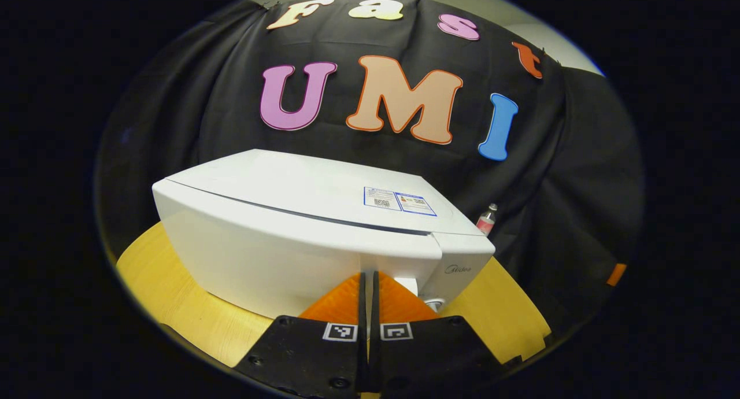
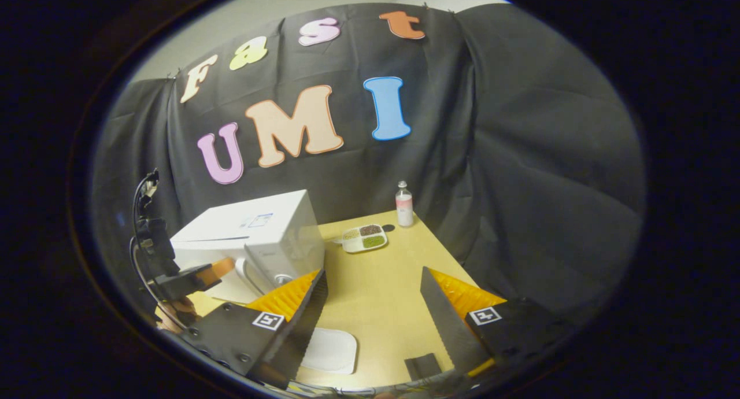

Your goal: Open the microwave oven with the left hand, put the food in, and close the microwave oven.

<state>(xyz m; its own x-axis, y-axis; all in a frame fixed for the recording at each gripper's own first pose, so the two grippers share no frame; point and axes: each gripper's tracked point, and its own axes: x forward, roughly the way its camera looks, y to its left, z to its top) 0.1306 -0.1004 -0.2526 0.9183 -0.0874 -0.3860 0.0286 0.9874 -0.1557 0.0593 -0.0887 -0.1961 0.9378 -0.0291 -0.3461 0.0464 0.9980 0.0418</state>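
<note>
1. Microwave oven (image 1: 300,225): your landmark, a smooth white box with rounded edges and a glossy curved front, sitting on the pale wooden table (image 1: 173,295). Its door is shut, with a thin dark seam running along the top edge in your left gripper view.
2. Your left gripper (image 1: 368,295) has its two fingers pressed flat together with nothing between them, tips right up at the microwave oven's front, near the seam between door and control panel.
3. In your right gripper view the left gripper (image 2: 202,274) shows again at the microwave oven's front, a dark cable looping above it.
4. Your right gripper (image 2: 373,298) stands wide apart and empty, its ridged inner faces framing bare table, well to the right of the microwave oven.
5. The food sits in a small rounded white tray (image 2: 364,238) with compartments, on the table just right of the microwave oven's far corner.
6. A clear plastic bottle (image 2: 404,203) with pink contents stands upright beyond the tray, by the cloth wall.
7. A flat white rounded pad (image 2: 332,350) lies on the table, well in front of the microwave oven.
</note>
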